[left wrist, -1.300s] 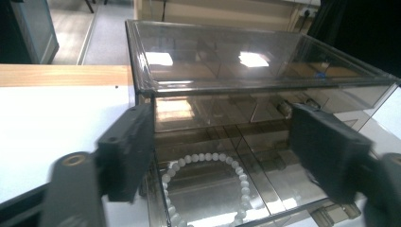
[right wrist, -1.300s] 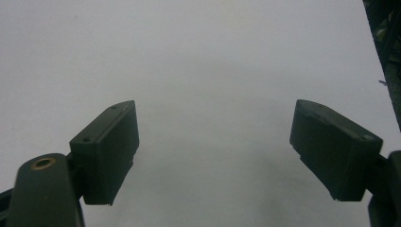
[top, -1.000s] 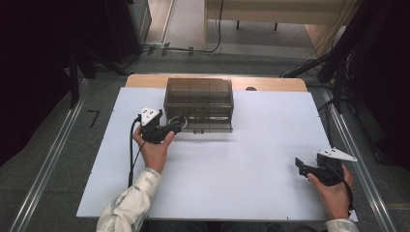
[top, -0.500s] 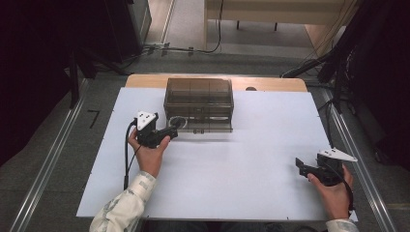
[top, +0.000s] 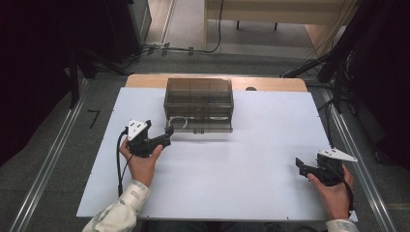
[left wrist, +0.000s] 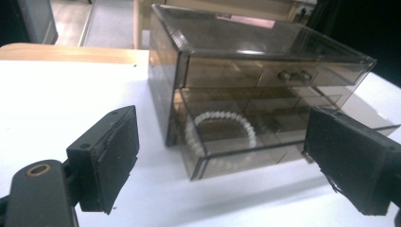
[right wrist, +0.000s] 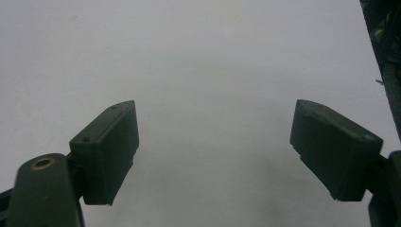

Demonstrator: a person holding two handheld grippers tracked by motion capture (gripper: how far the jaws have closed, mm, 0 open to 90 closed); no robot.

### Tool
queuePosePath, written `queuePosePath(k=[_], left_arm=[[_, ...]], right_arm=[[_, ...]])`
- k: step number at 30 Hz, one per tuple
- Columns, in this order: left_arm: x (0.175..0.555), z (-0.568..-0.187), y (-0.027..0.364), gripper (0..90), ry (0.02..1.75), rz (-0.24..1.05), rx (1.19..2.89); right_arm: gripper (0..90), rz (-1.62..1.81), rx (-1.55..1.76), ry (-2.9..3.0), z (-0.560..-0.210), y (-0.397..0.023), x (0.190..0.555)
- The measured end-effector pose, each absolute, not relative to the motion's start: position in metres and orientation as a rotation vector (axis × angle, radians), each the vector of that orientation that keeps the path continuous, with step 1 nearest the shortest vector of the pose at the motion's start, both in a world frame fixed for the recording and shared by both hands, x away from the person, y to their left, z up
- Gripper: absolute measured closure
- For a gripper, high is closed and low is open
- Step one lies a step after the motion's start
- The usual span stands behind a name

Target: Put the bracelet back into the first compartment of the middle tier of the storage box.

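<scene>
left gripper view has my left gripper (left wrist: 222, 161) spread before the smoked drawer box (left wrist: 255, 80), its lower drawer (left wrist: 265, 137) open with a bead bracelet (left wrist: 222, 130); my right gripper (right wrist: 227, 151) gapes idle. a careless reach could shove the light box.

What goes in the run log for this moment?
left hand-held gripper: open, near drawer box | bottom drawer: ajar, bracelet inside | right hand-held gripper: open, idle

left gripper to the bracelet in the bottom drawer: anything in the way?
Nothing visible. The left gripper, jaws open, faces the smoky drawer box. Its bottom drawer is pulled out, and the white bead bracelet lies in the open front part. Only bare table lies between.
</scene>
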State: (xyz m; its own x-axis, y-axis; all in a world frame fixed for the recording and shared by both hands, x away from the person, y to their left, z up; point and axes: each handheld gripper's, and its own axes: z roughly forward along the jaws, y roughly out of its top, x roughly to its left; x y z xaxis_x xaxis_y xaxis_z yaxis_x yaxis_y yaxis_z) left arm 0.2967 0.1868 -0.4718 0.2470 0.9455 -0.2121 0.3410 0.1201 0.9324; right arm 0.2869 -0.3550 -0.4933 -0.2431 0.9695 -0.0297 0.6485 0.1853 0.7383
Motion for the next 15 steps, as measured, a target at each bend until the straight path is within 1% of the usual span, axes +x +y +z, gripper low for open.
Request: queuePosePath(k=[12, 15], left_arm=[[0.275, -0.477, 0.199, 11.8, 1.304, 0.691, 1.440], [0.269, -0.475, 0.201, 11.6, 1.294, 0.708, 1.440]], right_arm=[[14.6, 0.853, 1.512, 1.960, -0.492, -0.357, 0.285], [14.6, 0.856, 1.509, 1.958, -0.492, -0.357, 0.285]])
